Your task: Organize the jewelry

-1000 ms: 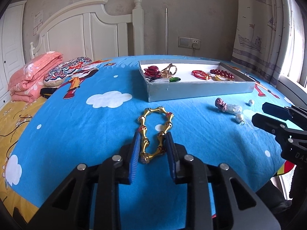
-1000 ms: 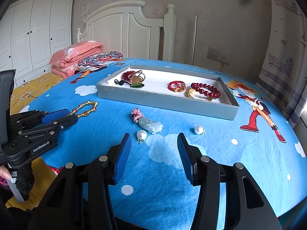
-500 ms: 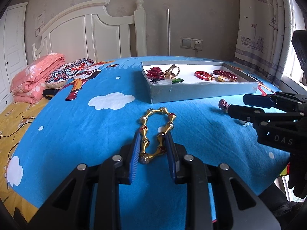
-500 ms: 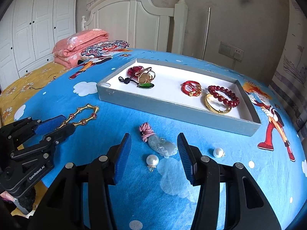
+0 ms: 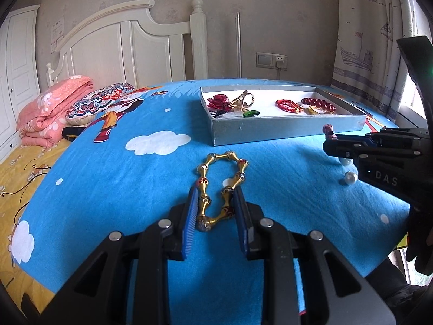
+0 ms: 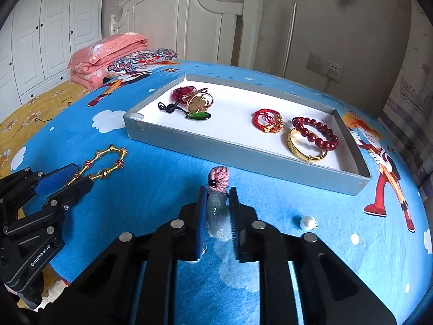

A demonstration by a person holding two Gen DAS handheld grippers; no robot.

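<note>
Right wrist | jade pendant between right hand-held gripper pads, touching both

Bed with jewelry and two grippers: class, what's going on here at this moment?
A person with a gripper in each hand is sorting jewelry into a tray on the bed. The right gripper has its fingers against the sides of a pale pendant with a pink knot. The left gripper straddles one end of a gold chain, not yet shut. Two pearls lie loose on the blue sheet. The tray already holds bracelets and other pieces.
</note>
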